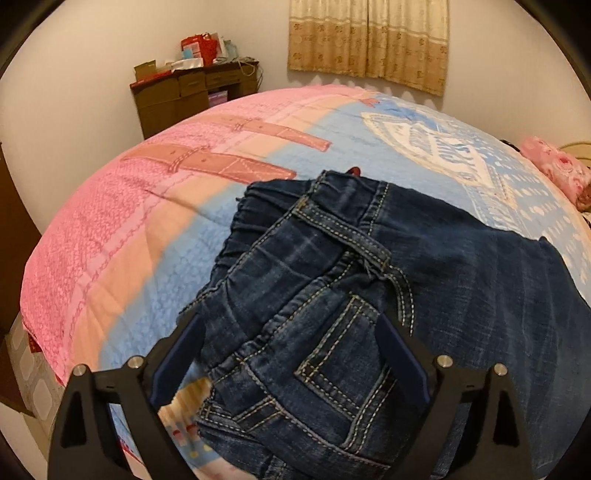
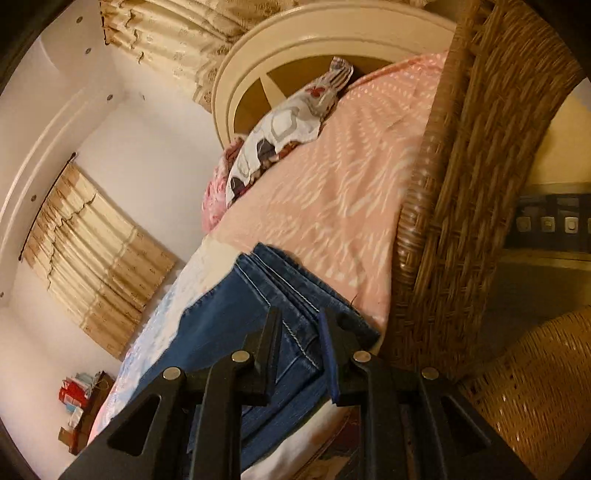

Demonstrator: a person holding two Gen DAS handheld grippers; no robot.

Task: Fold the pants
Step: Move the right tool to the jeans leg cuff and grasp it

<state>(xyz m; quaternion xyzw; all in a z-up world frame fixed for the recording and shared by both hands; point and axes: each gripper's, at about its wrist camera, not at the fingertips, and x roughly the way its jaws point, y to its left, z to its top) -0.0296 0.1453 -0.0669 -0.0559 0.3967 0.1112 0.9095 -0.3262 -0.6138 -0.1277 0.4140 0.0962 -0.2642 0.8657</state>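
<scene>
Dark blue jeans [image 1: 332, 258] lie folded on the bed's pink and blue quilt [image 1: 147, 221], waistband and back pocket uppermost. In the left wrist view my left gripper [image 1: 288, 325] hangs just over them, open wide. Its fingers [image 1: 184, 332] straddle the pocket end without pressing on the denim. In the right wrist view the stacked leg ends of the jeans [image 2: 221, 314] rest near the bed's edge. There my right gripper [image 2: 300, 321] is shut on the layered denim, a seam running between its pads.
A brown cabinet [image 1: 177, 96] with boxes on top stands by the far wall, beside a beige curtain [image 1: 369, 40]. A pink pillow [image 1: 561, 170] lies at the right. A wicker chair [image 2: 461, 184] stands close against the bed edge. A patterned pillow [image 2: 280, 133] leans on the headboard [image 2: 295, 29].
</scene>
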